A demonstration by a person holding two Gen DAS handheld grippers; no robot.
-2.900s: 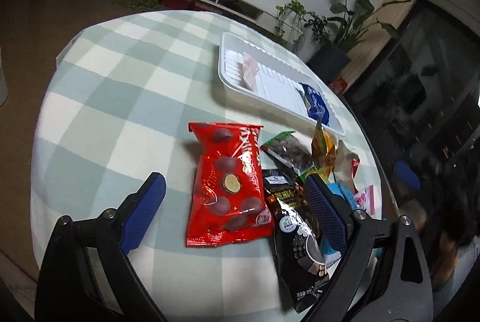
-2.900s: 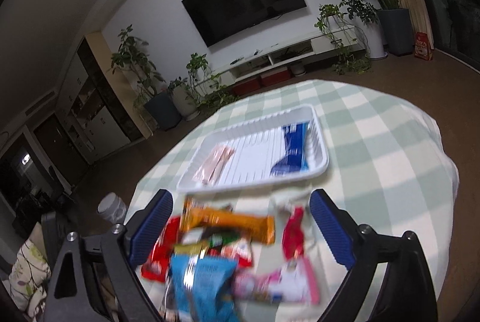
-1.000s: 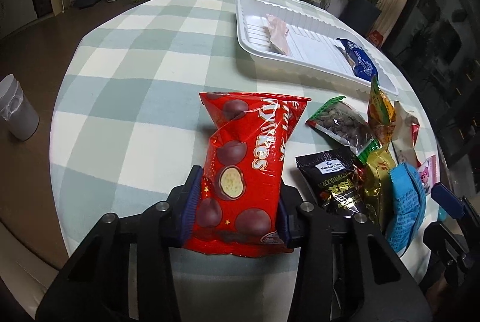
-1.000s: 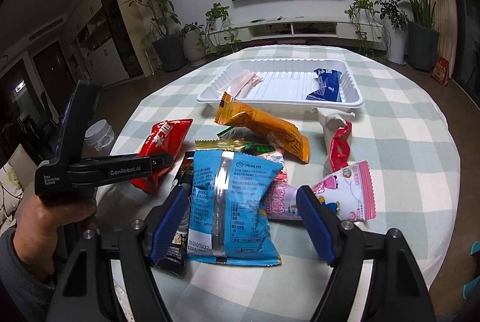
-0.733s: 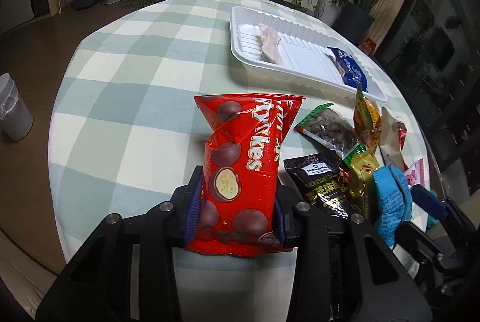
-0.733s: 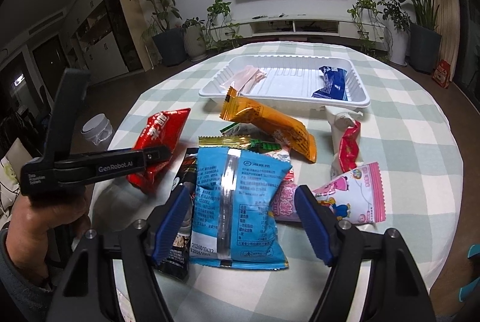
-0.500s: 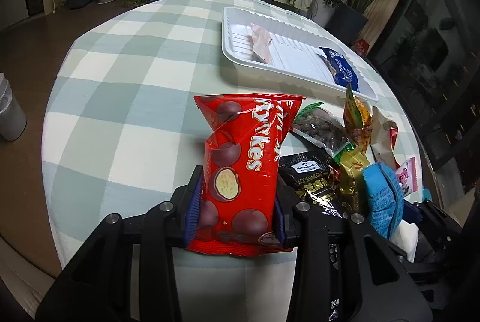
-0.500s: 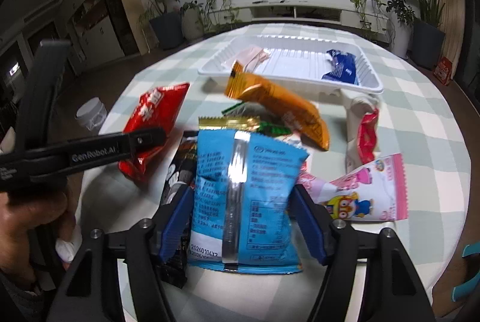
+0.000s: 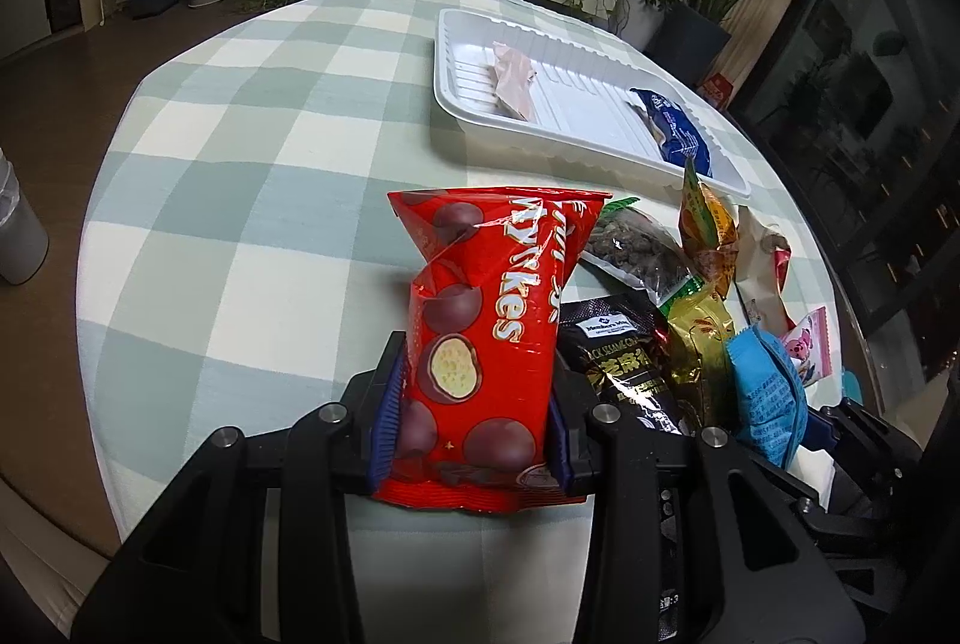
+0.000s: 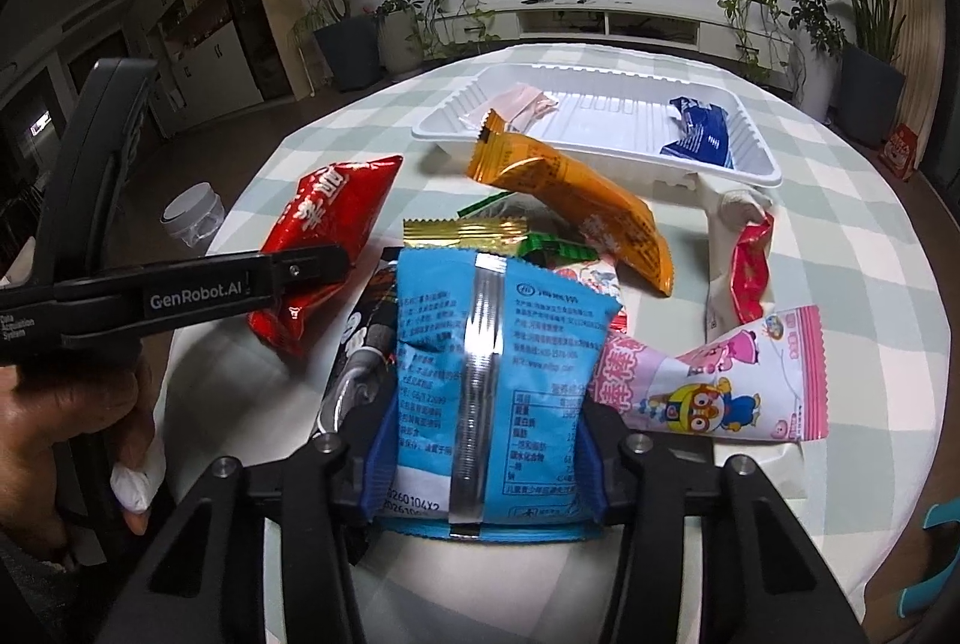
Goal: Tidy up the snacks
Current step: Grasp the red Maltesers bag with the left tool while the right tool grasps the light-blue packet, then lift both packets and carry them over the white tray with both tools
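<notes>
Red chocolate-ball bag [image 9: 480,338] is clamped between the left gripper [image 9: 471,422] pads at the table's near edge. Right gripper [image 10: 480,458], jaws just narrowed, presses both sides of the blue packet [image 10: 492,374]. White tray [image 10: 750,146] sits far, holding two snacks.

Left claw [image 9: 474,428]: stood wide open above the pile at first, the red chocolate-ball bag [image 9: 486,320] flat ahead of it; now its pads pinch that bag's lower end.
Red chocolate-ball bag: was lying on the surface; now its top sticks up beyond the claw.
Right claw [image 10: 480,455]: hung open over the heap, nothing in it; its jaws have just been closing, and both pads now press the blue snack packet [image 10: 486,374] between them.
</notes>
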